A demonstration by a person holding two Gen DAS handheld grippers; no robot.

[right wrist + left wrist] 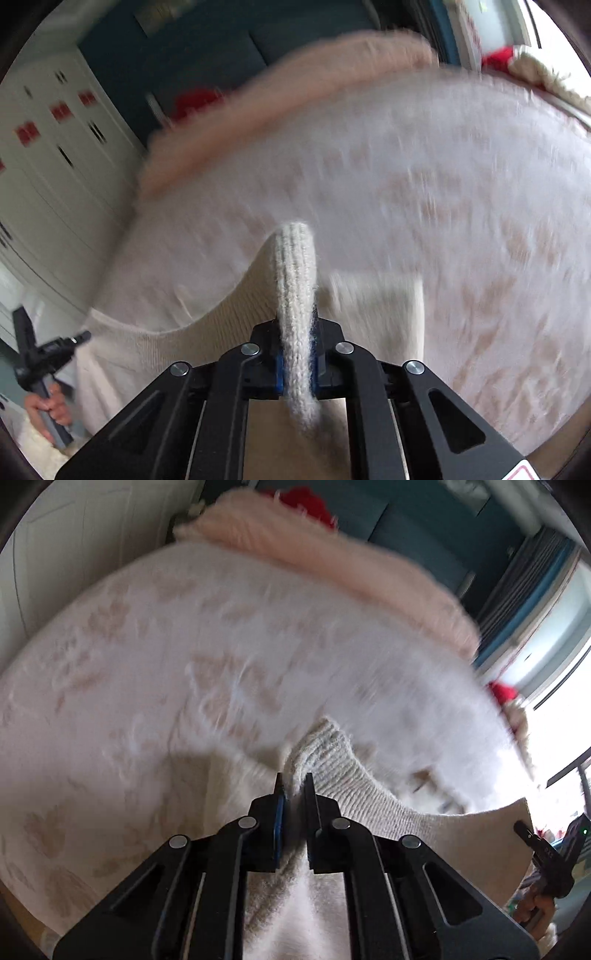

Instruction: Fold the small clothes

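Holding a cream knit sweater (369,805) by its ribbed edge, we have it stretched between our two tools above a white bedspread (147,664) with a faint tan pattern. Our left gripper (294,786) has its jaws nearly together on a fold of the ribbing, and our right gripper (296,332) is pinched tight on another ribbed band (295,280) that stands up between its fingers. Beyond the bedspread lies a pink fuzzy blanket (332,554), much blurred.
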